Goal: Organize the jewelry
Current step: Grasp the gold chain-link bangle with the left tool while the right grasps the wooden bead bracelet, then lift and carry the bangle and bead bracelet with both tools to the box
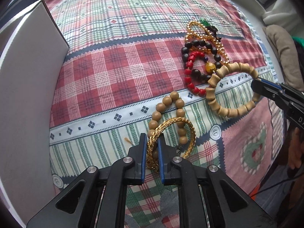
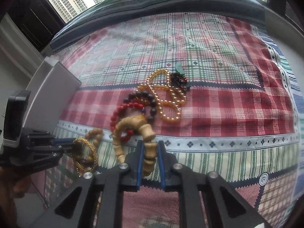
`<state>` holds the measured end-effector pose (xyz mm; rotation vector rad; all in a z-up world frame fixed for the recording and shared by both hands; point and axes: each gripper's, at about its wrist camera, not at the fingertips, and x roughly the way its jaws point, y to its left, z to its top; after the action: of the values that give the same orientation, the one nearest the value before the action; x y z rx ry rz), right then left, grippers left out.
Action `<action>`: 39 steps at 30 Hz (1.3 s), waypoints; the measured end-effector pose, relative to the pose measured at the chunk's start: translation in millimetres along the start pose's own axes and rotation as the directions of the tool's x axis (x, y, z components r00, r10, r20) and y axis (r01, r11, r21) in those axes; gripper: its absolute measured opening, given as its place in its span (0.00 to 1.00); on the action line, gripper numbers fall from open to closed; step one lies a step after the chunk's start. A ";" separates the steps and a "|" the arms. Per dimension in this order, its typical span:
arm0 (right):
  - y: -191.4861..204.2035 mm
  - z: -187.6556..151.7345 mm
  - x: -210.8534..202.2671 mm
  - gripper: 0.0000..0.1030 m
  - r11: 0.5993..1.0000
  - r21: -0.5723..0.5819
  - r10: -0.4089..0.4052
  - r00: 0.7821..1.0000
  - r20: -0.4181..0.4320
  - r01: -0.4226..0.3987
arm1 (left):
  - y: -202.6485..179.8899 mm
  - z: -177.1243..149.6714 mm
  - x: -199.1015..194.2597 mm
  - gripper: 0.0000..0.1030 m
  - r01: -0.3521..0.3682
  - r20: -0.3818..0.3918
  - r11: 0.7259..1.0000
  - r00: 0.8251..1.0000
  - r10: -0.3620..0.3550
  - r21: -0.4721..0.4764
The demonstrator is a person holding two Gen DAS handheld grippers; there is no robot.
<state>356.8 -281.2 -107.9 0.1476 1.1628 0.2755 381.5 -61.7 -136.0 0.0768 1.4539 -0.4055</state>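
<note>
Left wrist view – left gripper (image 1: 152, 142) is pinched on the gold bangle (image 1: 172, 131), sitting over the tan bead bracelet (image 1: 167, 114) on the plaid cloth (image 1: 114, 72). Right gripper (image 2: 150, 148) clamps the chunky wooden bracelet (image 2: 133, 125) – white box (image 1: 24, 95) off left.

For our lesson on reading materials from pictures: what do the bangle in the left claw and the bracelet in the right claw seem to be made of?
Gold bangle: looks like gold-toned metal, shiny, with an openwork filigree pattern; plated or solid cannot be told. Bamboo-shaped bead bracelet: pale tan, matte, carved spool-like segments, probably wood, though bone or resin is possible.
</note>
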 end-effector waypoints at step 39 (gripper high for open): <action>2.3 -25.0 -33.7 0.14 0.999 -0.025 0.040 0.998 0.042 -0.039 | 10.0 -20.6 -34.7 0.03 -0.014 0.053 0.998 0.998 0.017 -0.058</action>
<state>321.1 -289.5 -87.3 0.1547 1.1147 0.3198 363.0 -38.7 -106.7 0.0310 1.4103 -0.3506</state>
